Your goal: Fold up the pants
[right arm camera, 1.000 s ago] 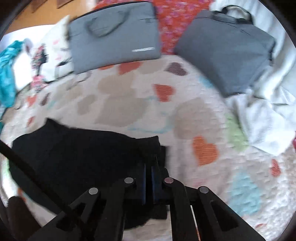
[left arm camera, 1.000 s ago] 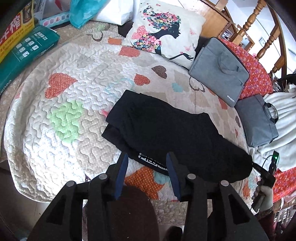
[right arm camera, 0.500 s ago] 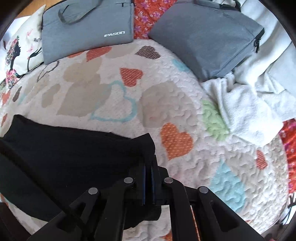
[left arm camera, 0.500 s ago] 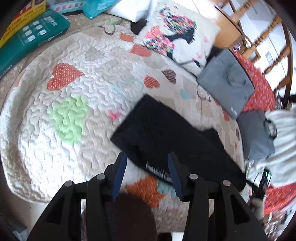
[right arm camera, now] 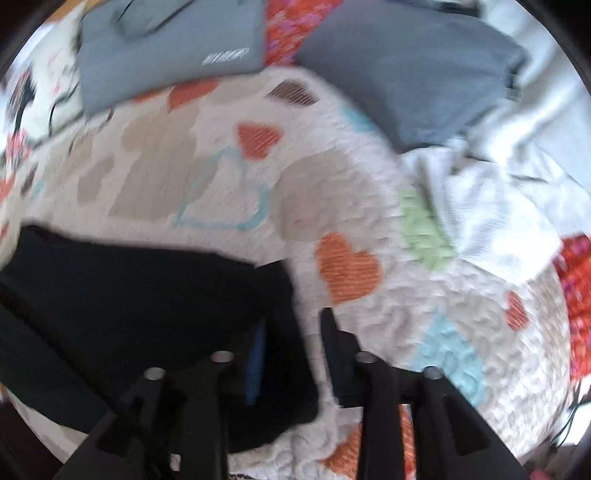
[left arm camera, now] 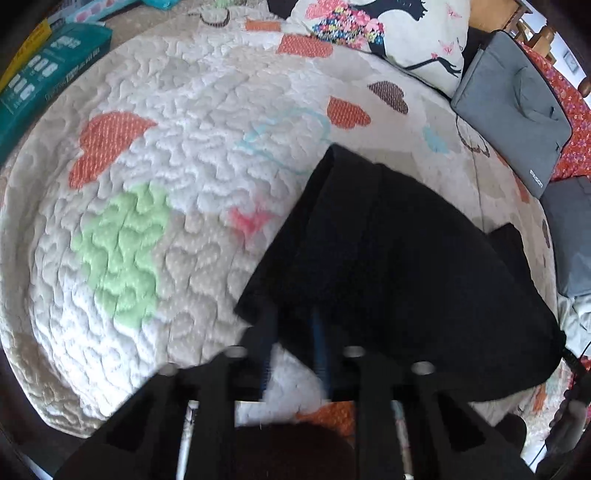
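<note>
The black pants (left arm camera: 388, 266) lay folded on a quilt (left arm camera: 177, 155) patterned with hearts, spread over a bed. In the left wrist view the pants ran from near the middle of the quilt down toward its near edge, with a narrower layer showing along their left side and a small black flap sticking out at the right.

The left tongs (left arm camera: 293, 345) were down at the near corner of the pants. The picture was blurred there, but their jaws had just been closing, and the cloth's edge sat between the blue pads, so they appeared clamped on the pants.

In the right wrist view the right tongs (right arm camera: 293, 341) stood at the other end of the pants (right arm camera: 140, 295). Their jaws had just been opening and stood apart. The left finger lay over the black cloth and the right finger (right arm camera: 332, 332) over bare quilt just beside the cloth's edge; the pads were not pressing on it.

Beyond the pants, two grey bags (right arm camera: 166, 48) (right arm camera: 410, 70) lay at the far side of the quilt, on red flowered fabric. A printed pillow (left arm camera: 388, 29) sat next to them, and a white towel (right arm camera: 491, 206) lay crumpled at the right. A teal box (left arm camera: 44, 81) lay off the quilt's left edge.
</note>
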{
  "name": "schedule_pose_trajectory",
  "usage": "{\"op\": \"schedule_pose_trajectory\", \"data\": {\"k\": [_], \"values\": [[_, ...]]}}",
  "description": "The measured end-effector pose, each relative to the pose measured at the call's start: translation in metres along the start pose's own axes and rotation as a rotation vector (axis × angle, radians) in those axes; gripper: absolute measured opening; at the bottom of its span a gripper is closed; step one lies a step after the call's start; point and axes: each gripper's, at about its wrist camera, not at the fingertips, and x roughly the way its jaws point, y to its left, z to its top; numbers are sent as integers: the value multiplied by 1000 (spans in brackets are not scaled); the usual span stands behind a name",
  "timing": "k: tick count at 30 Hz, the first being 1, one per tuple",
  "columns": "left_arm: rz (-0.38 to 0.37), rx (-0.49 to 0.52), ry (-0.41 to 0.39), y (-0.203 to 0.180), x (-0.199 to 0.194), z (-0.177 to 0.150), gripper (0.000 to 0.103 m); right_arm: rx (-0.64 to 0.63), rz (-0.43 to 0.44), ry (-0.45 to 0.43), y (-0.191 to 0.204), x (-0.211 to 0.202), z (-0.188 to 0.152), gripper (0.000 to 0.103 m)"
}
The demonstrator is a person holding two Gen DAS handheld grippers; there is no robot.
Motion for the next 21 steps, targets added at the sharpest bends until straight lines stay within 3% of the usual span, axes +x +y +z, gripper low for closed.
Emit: {"op": "schedule_pose_trajectory", "data": {"k": [1, 2, 4, 6, 9, 12, 13, 14, 18, 21], "values": [[11, 0, 13, 1, 0, -3, 5, 9, -23, -53, 3, -14, 3, 57], [31, 15, 28, 3, 2, -6, 5, 0, -28, -109, 12, -27, 6, 57], [20, 1, 54, 8, 6, -12, 5, -64, 45, -190, 43, -48, 14, 57], [2, -15, 59, 11, 7, -14, 5, -156, 123, -210, 86, -57, 23, 58], [-17, -21, 68, 14, 3, -17, 5, -223, 64, -220, 126, -57, 30, 58], [-69, -25, 80, 26, -7, -26, 5, -193, -83, -244, 124, -51, 26, 60], [-101, -34, 67, 33, -15, -29, 5, -172, -56, -245, 120, -51, 26, 60], [-117, -37, 53, 36, -19, -30, 5, -152, 27, -232, 117, -52, 26, 60], [-243, -80, -63, 45, -46, -27, 5, -149, 516, -62, 149, -35, 36, 60], [-289, -57, -125, 30, -54, -18, 8, -162, 712, 37, 195, -13, 42, 59]]}}
